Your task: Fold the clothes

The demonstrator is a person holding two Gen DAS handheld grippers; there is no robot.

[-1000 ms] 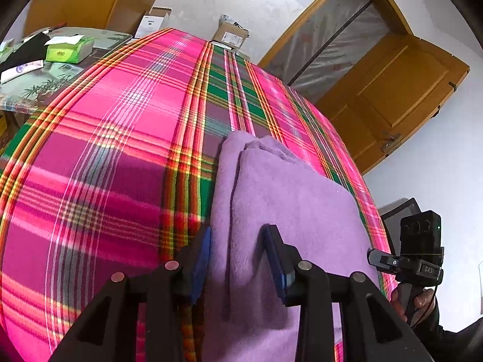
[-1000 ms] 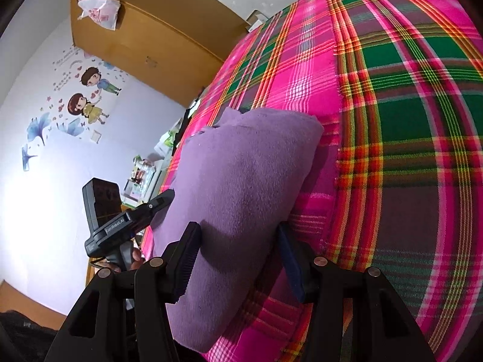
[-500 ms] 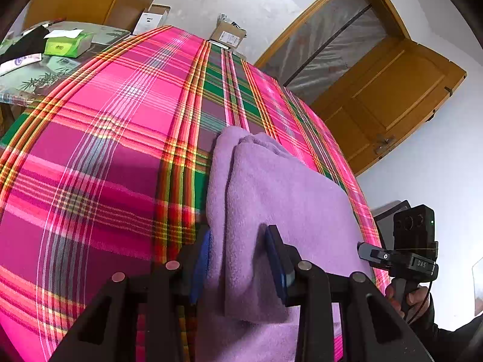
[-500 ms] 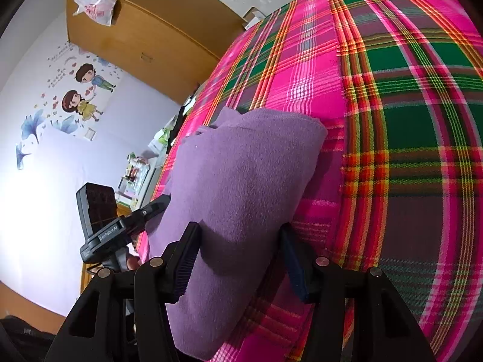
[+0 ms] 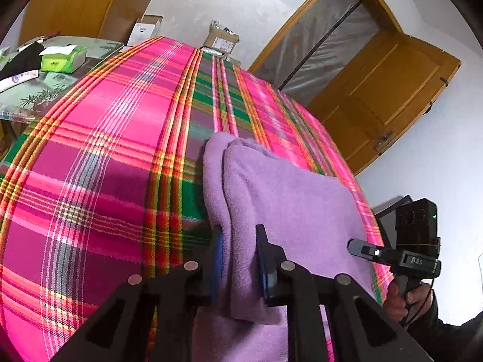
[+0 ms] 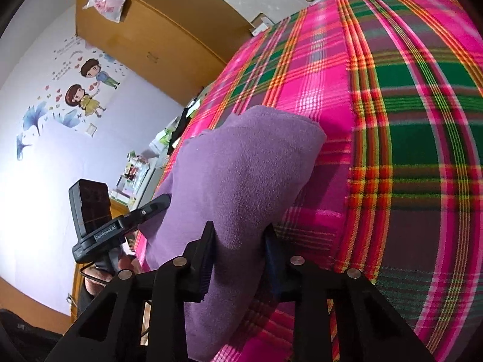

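Note:
A folded purple fleece garment (image 5: 289, 211) lies on a pink and green plaid bed cover (image 5: 99, 163). My left gripper (image 5: 240, 259) is shut on the garment's near left edge, with fleece bunched between its blue pads. My right gripper (image 6: 240, 241) is shut on the garment's near right edge (image 6: 241, 187) and holds it a little above the cover (image 6: 407, 138). Each gripper also shows in the other's view: the right one (image 5: 392, 256) at the garment's right side, the left one (image 6: 120, 226) at its left side.
A side table (image 5: 36, 90) with a green tissue box (image 5: 62, 60) stands left of the bed. Cardboard boxes (image 5: 222, 39) sit at the far end by the wall. A wooden door (image 5: 383, 99) is at the right. A wardrobe (image 6: 145, 39) stands behind.
Both grippers have narrowed from a wide stance around the garment's edges to a grip on the fleece. The garment's near edge has bunched and lifted slightly.

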